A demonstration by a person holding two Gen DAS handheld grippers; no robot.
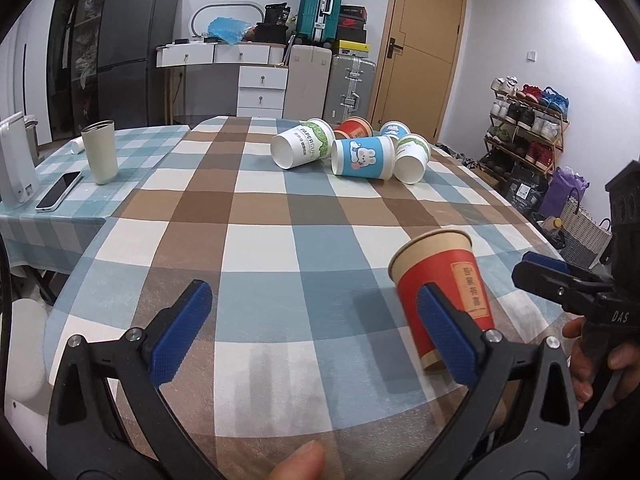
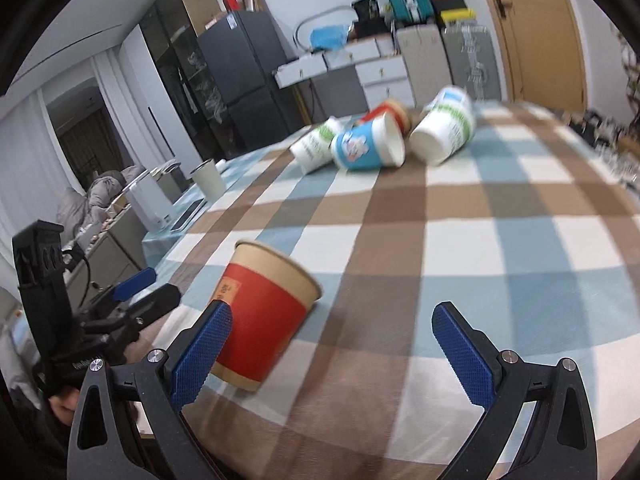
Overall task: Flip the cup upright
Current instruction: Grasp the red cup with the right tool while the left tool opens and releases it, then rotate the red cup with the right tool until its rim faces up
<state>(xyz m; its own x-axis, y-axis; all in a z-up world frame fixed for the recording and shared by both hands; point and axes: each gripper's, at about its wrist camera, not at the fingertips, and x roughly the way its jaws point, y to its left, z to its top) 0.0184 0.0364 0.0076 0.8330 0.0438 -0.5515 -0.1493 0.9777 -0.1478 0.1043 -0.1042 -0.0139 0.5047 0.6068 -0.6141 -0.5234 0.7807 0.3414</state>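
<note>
- Left tool [image 1: 312, 336]: jaws wide apart, low over the near counter, nothing gripped.
- Right tool [image 2: 332, 356]: jaws wide apart, tilted, nothing gripped, just right of the left one.

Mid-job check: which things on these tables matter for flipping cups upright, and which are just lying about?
Job: upright red cup; tipped cups: green-print cup, blue rabbit cup, red one behind; left tool, right tool, both open.

Lying about: steel tumbler, phone, white appliance.
</note>
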